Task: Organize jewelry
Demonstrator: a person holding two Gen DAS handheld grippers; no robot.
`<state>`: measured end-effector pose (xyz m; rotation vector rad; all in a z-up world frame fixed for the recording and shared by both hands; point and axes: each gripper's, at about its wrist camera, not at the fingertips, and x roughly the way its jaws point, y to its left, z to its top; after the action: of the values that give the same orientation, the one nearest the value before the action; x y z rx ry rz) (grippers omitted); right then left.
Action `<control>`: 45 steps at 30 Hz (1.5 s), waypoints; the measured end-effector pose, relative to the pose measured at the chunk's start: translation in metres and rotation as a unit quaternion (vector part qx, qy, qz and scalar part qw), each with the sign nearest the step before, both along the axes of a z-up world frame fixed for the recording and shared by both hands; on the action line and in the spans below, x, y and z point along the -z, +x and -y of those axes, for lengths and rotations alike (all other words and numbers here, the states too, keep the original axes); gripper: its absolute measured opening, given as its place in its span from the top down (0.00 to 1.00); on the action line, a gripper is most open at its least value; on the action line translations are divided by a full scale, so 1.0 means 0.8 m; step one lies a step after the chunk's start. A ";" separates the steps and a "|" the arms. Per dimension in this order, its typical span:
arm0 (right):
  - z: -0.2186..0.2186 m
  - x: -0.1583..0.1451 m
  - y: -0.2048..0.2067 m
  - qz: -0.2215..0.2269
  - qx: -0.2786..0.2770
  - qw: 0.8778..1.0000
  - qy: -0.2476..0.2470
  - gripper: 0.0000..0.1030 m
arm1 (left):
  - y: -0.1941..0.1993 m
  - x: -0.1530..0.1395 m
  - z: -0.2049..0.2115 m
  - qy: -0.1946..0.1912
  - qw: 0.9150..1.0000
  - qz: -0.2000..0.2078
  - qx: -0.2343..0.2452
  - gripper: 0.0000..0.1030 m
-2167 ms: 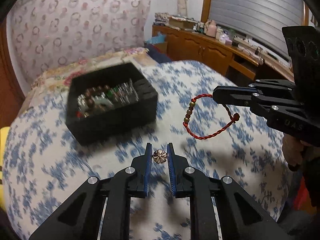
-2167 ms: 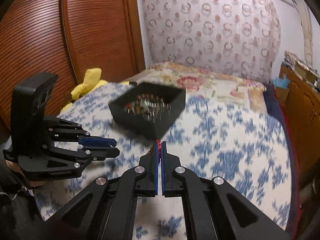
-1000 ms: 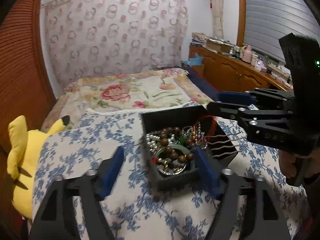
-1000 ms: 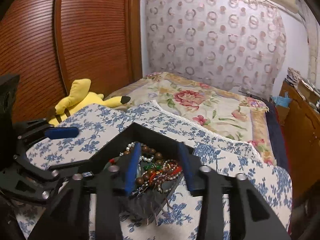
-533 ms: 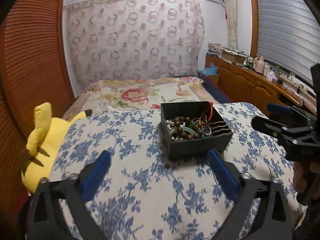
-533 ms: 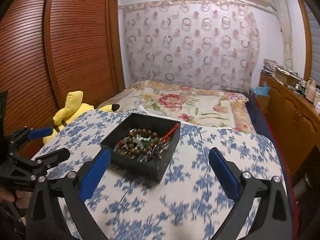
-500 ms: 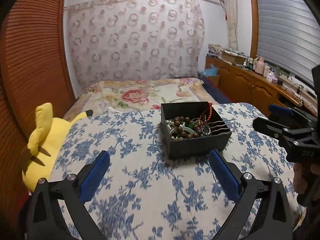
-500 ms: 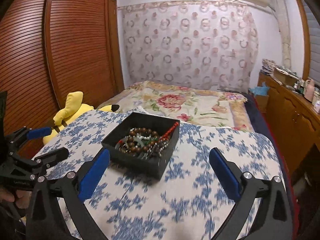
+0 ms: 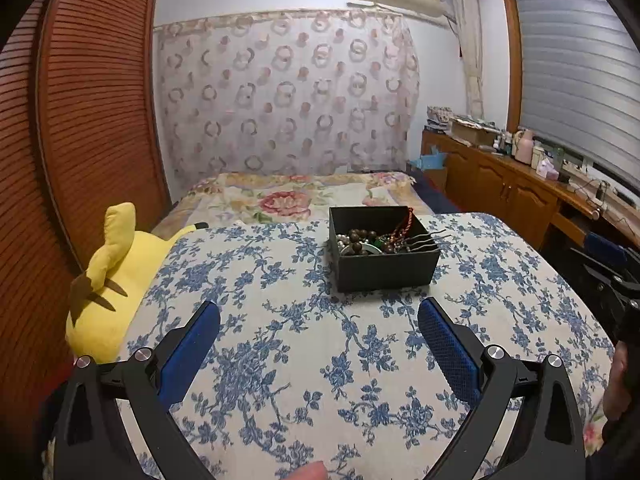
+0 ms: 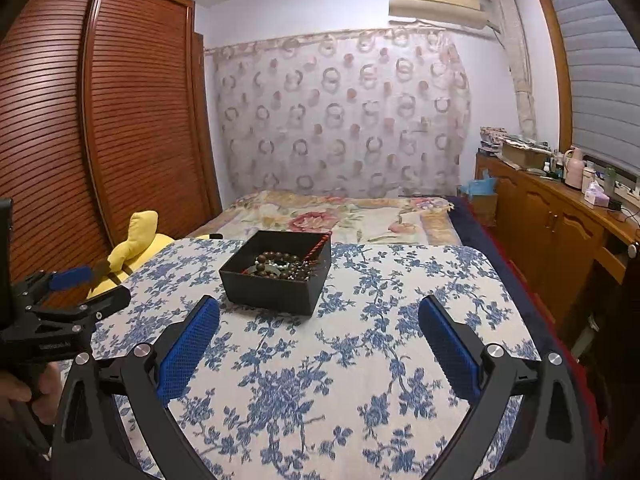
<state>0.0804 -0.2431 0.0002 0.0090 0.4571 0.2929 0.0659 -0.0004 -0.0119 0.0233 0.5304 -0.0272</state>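
A black jewelry box (image 9: 386, 266) sits on the blue-flowered cloth (image 9: 304, 344); it also shows in the right wrist view (image 10: 276, 286). It holds brown bead bracelets (image 9: 356, 240), a red cord bracelet (image 9: 402, 226) draped over its far rim, and other pieces. My left gripper (image 9: 318, 338) is wide open and empty, well back from the box. My right gripper (image 10: 318, 338) is wide open and empty, also back from the box. The left gripper also shows at the left edge of the right wrist view (image 10: 70, 288).
A yellow plush toy (image 9: 112, 276) lies at the cloth's left edge beside the wooden wardrobe (image 9: 80, 128). A floral bedspread (image 9: 296, 196) lies beyond the box. A wooden cabinet (image 10: 560, 224) with bottles stands on the right.
Both grippers let go of their jewelry over the box, opened wide and pulled back and up. The red bracelet now lies in the box.
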 end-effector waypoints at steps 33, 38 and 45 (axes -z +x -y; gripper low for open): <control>-0.003 0.003 -0.012 -0.002 0.008 1.000 0.005 0.03 | -0.012 0.003 -0.004 -0.003 1.000 0.008 -0.002 0.07; -0.006 0.003 -0.011 -0.001 0.007 1.000 0.004 0.03 | -0.013 0.001 -0.004 -0.004 1.000 0.010 -0.002 0.07; -0.007 0.004 -0.011 -0.001 0.008 1.000 0.004 0.03 | -0.014 0.000 -0.003 -0.004 1.000 0.010 -0.002 0.07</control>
<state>0.0718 -0.2377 -0.0031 0.0203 0.4578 0.2785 0.0550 0.0021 -0.0118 0.0139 0.5096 -0.0258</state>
